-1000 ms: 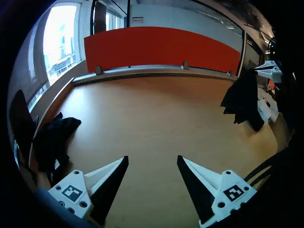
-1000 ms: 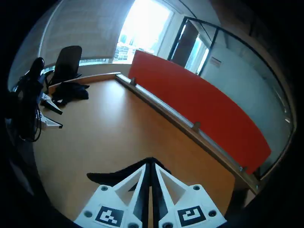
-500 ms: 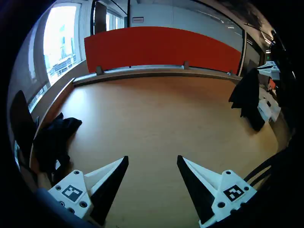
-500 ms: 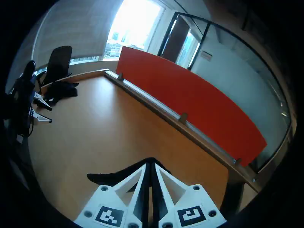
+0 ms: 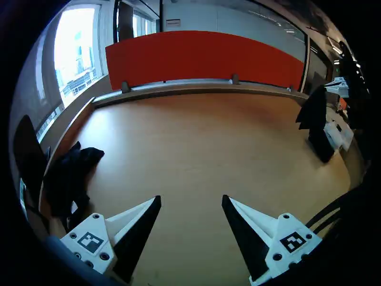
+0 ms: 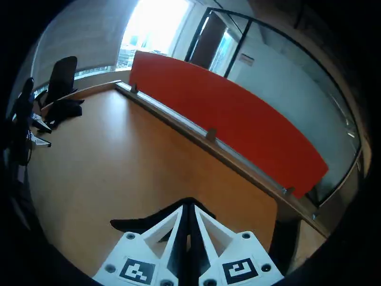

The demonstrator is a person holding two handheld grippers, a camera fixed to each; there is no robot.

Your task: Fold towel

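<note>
Black towel (image 5: 312, 112) is up in the air, not down on the table (image 5: 200, 143) yet. From the left gripper view it dangles out past the right end of the red divider (image 5: 205, 55), bunched into a narrow strip. Left gripper (image 5: 190, 209) is spread wide with nothing between its fingers, low over bare wood in front of the divider's middle. A dark heap (image 5: 71, 171) sits on the table out past the divider's left end. Can't tell if that's a second towel or a jacket. Whatever holds the towel up is a blurry white bit at the very edge, too small to read.

Right gripper view: right gripper (image 6: 189, 207) has its fingers pressed together, with black cloth poking out at the tips and off to one side, so I'd say it's pinching a towel corner. The rest of the towel hangs under the camera and is cut off, so how it's draped is anyone's guess.

My take on the step: get it flat first. Lower it onto the open wood in front of the divider, let the free end touch down, and drag so it spreads. Then the left gripper can grab the neighbouring corner. Folding straight from a bunched hang would probably trap wrinkles.
</note>
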